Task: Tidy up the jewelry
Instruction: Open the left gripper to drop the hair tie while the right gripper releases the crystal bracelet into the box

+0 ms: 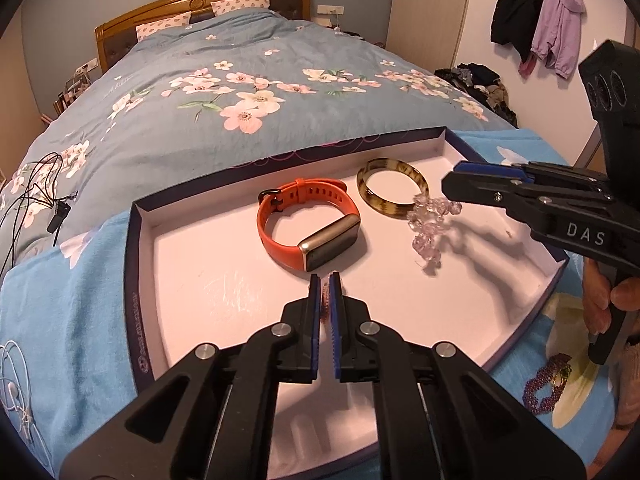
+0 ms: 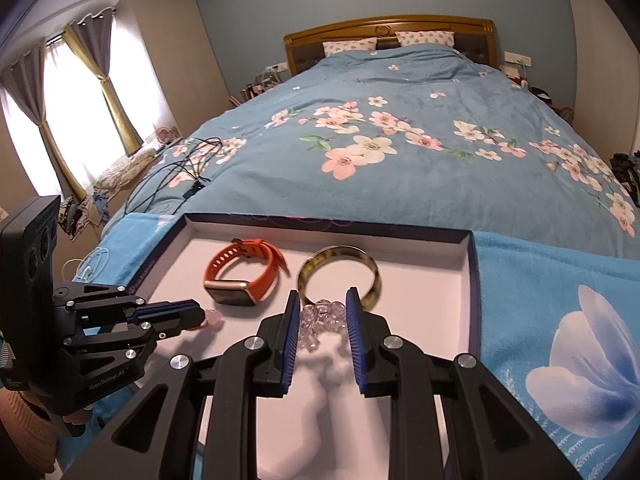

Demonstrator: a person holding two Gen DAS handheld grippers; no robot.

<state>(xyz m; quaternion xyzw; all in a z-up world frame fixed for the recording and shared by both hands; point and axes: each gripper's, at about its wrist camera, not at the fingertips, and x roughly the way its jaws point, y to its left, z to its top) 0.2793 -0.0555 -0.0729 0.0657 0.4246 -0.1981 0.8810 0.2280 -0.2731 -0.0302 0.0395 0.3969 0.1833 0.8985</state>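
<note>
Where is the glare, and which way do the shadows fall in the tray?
Right wrist view: the curtained window is blown out white. Left wrist view: the right gripper casts soft shadows onto the tray floor; both views bend straight edges.

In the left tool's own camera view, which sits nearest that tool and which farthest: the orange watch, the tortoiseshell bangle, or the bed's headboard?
1. Orange watch: in the tray, just ahead of the left tool.
2. Tortoiseshell bangle: in the tray, behind and right of the watch.
3. Headboard: at the bed's far end.
</note>
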